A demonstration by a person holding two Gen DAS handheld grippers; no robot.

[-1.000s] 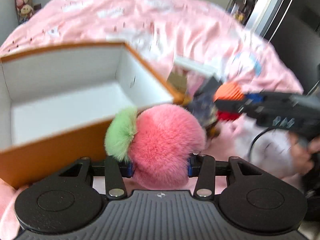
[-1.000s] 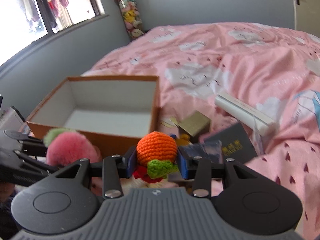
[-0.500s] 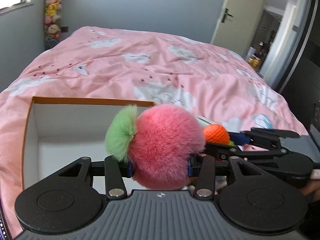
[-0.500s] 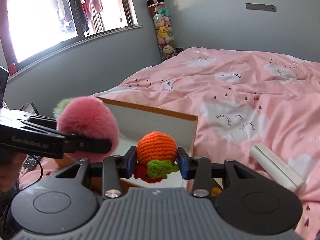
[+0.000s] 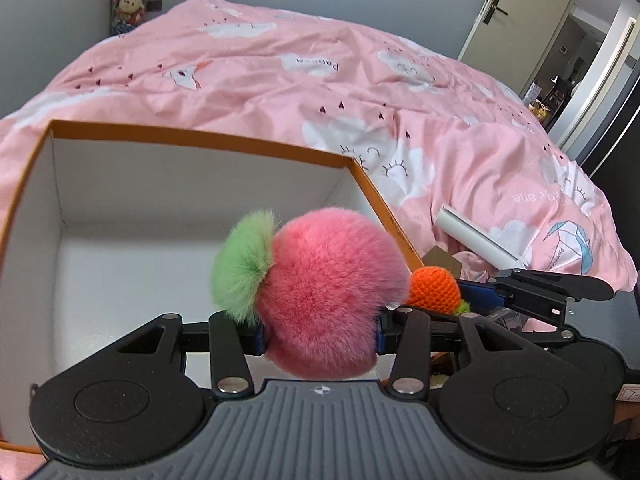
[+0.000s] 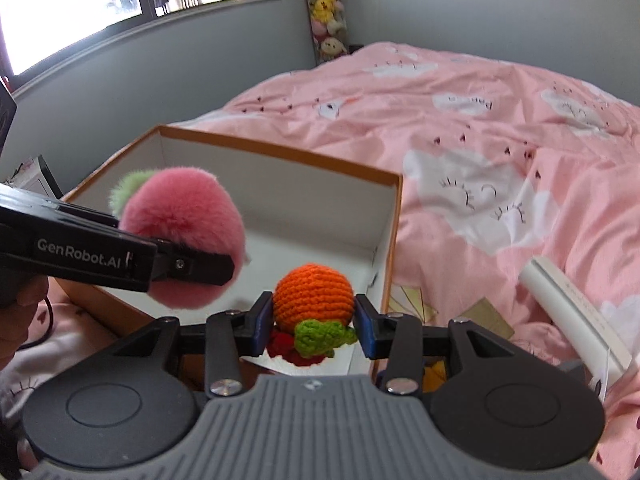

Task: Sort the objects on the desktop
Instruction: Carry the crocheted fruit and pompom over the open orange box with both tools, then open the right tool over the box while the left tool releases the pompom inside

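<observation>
**Plush peach and crocheted orange held over the open box**

Plush peach (image 5: pixel 320 292), pink with a green tuft on its left side, sits between the blue pads of the left gripper (image 5: pixel 319 336); the fingers (image 5: pixel 250 334) are part-way open and press into the fur on both sides. It hangs above the white interior of the orange-edged box (image 5: pixel 192 136), which rests on the pink bedspread (image 5: pixel 360 72). In the right wrist view the same peach (image 6: pixel 182 236) appears at left over the near-left part of the box (image 6: pixel 280 148), with the left gripper (image 6: pixel 224 264) clamped across it. To its right, the crocheted orange (image 6: pixel 314 296), with a green leaf and a red piece beneath, is gripped by the right gripper (image 6: pixel 314 326), whose fingers (image 6: pixel 366 332) stand about half open against its sides; it hangs just inside the box's near-right corner. Further right, on the bedspread outside the box, lie a small tan block (image 6: pixel 486 316) and a long white case (image 6: pixel 576 312).
</observation>
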